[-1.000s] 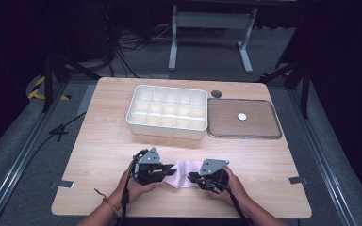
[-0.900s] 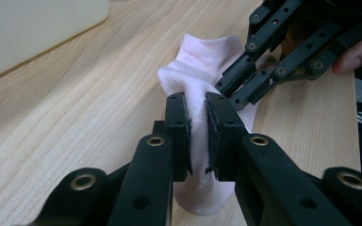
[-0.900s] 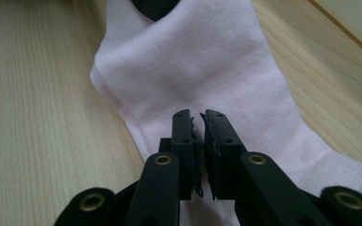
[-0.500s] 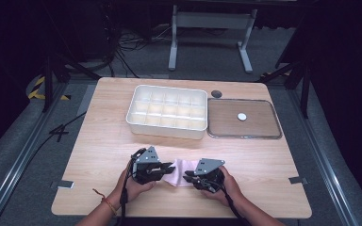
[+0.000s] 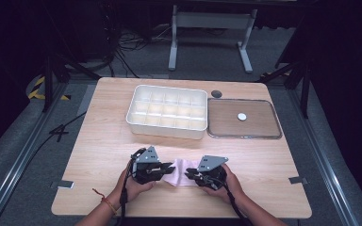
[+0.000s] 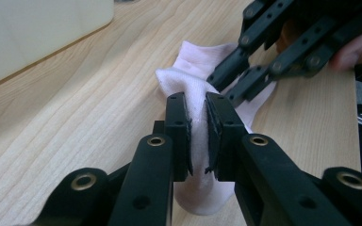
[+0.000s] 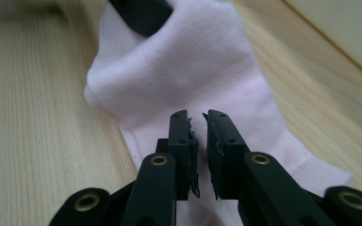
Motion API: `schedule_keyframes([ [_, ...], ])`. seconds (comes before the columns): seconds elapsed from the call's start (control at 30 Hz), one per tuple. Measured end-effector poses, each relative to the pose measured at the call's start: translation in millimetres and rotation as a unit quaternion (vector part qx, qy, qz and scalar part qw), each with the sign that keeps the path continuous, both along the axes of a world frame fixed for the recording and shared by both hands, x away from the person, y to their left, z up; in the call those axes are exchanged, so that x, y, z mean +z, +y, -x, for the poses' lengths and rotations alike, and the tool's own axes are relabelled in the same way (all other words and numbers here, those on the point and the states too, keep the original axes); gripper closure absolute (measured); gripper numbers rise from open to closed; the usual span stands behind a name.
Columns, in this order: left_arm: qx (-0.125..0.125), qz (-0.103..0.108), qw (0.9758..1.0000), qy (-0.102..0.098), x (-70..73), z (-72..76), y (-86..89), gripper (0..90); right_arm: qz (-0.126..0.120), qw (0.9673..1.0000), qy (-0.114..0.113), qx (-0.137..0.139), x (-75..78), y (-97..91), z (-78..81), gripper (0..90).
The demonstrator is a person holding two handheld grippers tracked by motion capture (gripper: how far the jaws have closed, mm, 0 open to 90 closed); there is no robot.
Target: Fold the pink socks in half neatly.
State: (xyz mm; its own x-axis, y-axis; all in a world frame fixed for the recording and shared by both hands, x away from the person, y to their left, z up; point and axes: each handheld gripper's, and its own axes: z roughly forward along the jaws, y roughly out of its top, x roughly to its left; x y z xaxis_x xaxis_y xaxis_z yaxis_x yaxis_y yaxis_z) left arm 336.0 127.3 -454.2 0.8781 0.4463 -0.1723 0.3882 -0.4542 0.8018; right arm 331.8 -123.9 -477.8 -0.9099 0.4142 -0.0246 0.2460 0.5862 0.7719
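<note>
Going left to right on the light wooden table (image 5: 99, 155): the left gripper (image 5: 168, 167) sits at about 7 o'clock of the tabletop, clenched on a fold of the pale pink fabric sock (image 5: 181, 172), and in the left gripper view you can see the cloth (image 6: 198, 122) bunched up between its pads. The sock lies flat at 6 o'clock, right between both tools. At 5 o'clock is the right gripper (image 5: 188, 175), jaws just closing a bit, nearly shut with a thin gap over the sock (image 7: 193, 70); can't tell if any cloth is pinched. Up at 12 o'clock is a white plastic compartment box (image 5: 167, 112), with a brown metal-rimmed tray (image 5: 259, 123) at 2 o'clock holding a small white disc (image 5: 242, 116).
</note>
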Motion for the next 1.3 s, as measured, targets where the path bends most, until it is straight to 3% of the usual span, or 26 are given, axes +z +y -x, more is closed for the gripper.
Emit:
schedule_keyframes([
  [0.27, 0.001, -0.001, 1.0000, -0.009, 4.7, -1.0, -4.5, 80.1, 0.004, 1.0000, 0.007, -0.001, -3.1, 19.3, -5.5, 83.7],
  [0.4, -0.001, -0.003, 0.9999, -0.011, 6.0, -3.9, -9.2, 80.0, 0.004, 0.9999, 0.010, -0.001, -2.6, 20.1, -5.8, 80.7],
  [0.43, 0.000, -0.006, 0.9999, -0.012, 5.8, -3.8, -9.9, 80.1, 0.003, 0.9999, 0.009, -0.003, -2.0, 18.7, -6.1, 76.7],
  [0.53, -0.001, -0.012, 0.9999, -0.013, 6.1, -3.1, -9.6, 80.1, -0.002, 1.0000, -0.002, -0.003, 5.3, 10.3, -6.1, 75.6],
  [0.67, 0.008, -0.005, 0.9999, -0.009, 6.0, -3.6, -6.8, 80.1, -0.029, 0.9991, -0.009, -0.029, 20.0, -16.7, -12.8, 74.9],
  [0.8, 0.003, -0.020, 0.9997, -0.013, 6.3, -3.5, -9.0, 80.0, -0.005, 0.9986, -0.014, -0.051, 22.1, -38.5, -18.4, 73.2],
  [0.87, 0.003, -0.026, 0.9995, -0.016, 6.7, -4.5, -10.7, 79.6, -0.005, 0.9983, -0.002, -0.057, 21.1, -44.8, -20.8, 72.1],
  [1.13, 0.003, -0.051, 0.9986, -0.014, 5.8, -9.1, -16.2, 79.4, 0.004, 0.9984, 0.013, -0.055, 14.1, -42.4, -22.1, 70.7],
  [1.3, 0.003, -0.065, 0.9978, -0.013, 4.0, -11.7, -23.6, 79.3, 0.025, 0.9983, 0.020, -0.048, 5.5, -37.3, -22.3, 71.5],
])
